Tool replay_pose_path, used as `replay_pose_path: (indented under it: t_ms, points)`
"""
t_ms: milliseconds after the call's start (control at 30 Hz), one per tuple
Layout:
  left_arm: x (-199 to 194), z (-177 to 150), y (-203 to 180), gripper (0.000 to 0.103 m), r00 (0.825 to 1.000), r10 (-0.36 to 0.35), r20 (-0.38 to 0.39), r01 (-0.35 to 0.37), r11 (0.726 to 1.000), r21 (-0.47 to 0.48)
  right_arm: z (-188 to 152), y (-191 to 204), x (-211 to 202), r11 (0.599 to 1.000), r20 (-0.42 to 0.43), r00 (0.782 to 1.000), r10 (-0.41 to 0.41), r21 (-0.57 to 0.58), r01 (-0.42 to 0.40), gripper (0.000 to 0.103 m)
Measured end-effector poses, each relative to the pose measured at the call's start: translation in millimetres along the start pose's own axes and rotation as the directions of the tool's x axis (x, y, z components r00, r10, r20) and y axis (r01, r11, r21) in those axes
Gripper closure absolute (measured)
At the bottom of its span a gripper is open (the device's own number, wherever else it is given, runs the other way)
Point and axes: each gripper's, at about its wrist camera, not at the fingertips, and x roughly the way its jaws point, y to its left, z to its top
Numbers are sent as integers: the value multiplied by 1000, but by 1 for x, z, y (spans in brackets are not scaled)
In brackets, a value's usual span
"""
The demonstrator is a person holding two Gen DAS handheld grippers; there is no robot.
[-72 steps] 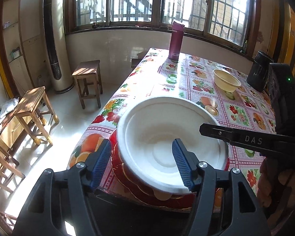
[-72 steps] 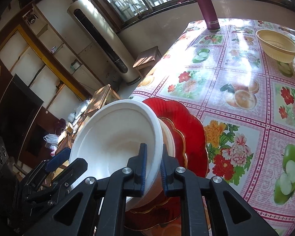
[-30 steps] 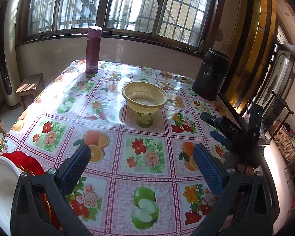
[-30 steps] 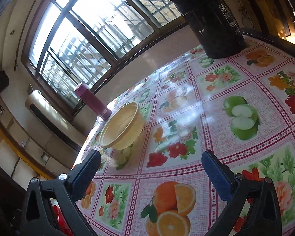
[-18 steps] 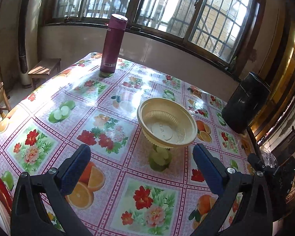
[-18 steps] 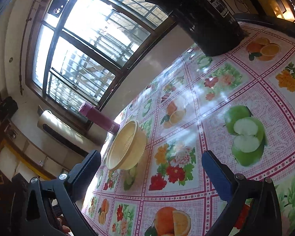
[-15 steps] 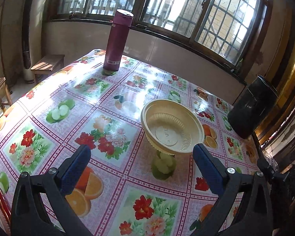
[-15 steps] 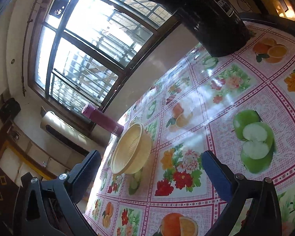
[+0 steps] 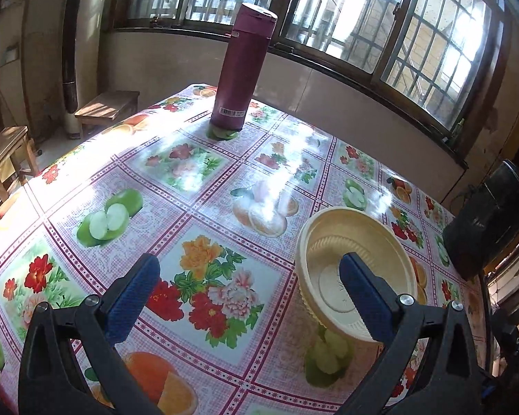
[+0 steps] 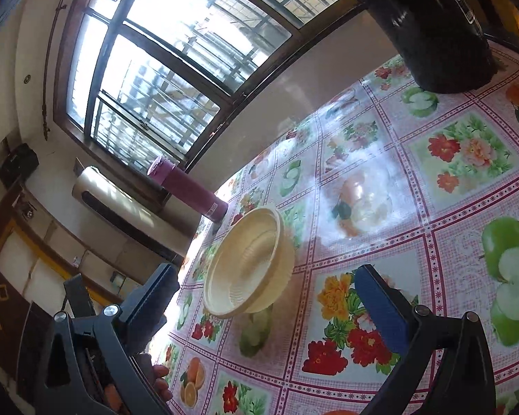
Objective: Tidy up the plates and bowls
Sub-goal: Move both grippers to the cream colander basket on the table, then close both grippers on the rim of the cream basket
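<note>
1. Since a moment ago, the white bowl and the red plates it sat on have dropped out of both views; the yellow ribbed bowl [image 9: 356,273] has grown large in the lower right of the left wrist view and sits at centre in the right wrist view [image 10: 249,263].
2. The left gripper [image 9: 249,287] is spread wide and empty; its right finger overlaps the bowl's inside in the picture, though contact cannot be confirmed.
3. The right gripper [image 10: 266,294] is likewise wide apart and holds nothing, with the bowl framed between its fingers but farther off.
4. My reading: the stack is finished with, and this bowl looks like the next piece to collect. A rim pinch seems the likely move.
5. The bowl stands upright on a glossy fruit-and-flower tablecloth [image 9: 197,180], bright with window glare.
6. A magenta flask [image 9: 244,69] stands at upper centre, well apart from the bowl; a black container [image 9: 488,218] sits at the right edge.
7. Barred windows [image 9: 328,10] fill the top; wooden stools [image 9: 107,103] stand at the left.
</note>
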Motion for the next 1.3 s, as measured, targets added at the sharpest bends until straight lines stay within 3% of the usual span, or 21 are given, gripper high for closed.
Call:
replay_pose_path:
  t_ms: [133, 267, 533, 700, 1067, 1233, 1300]
  points:
    - [7, 1, -1, 0, 1000, 7, -3, -7, 1000, -6, 0, 9, 19, 999, -6, 999, 31, 6, -31, 1]
    - [15, -2, -5, 0, 1000, 5, -8, -5, 1000, 19, -2, 17, 37, 1000, -31, 999, 12, -28, -13, 1]
    - [47, -9, -3, 0, 993, -9, -117, 11, 1000, 16, -11, 13, 58, 1000, -84, 997, 2, -28, -4, 1]
    - [50, -12, -6, 0, 990, -22, -139, 27, 999, 32, -13, 6, 55, 1000, -77, 997, 11, 2, -11, 1]
    - [47, -14, -17, 0, 986, -36, -160, 51, 995, 87, -11, 3, 50, 999, -61, 998, 27, 23, -26, 1]
    - [35, -8, -18, 0, 990, -70, -121, 80, 993, 83, -10, 4, 49, 997, -48, 997, 66, 34, -64, 1]
    - [31, -7, -18, 0, 990, -90, -107, 98, 993, 72, -9, 6, 50, 997, -49, 996, 71, 33, -69, 6]
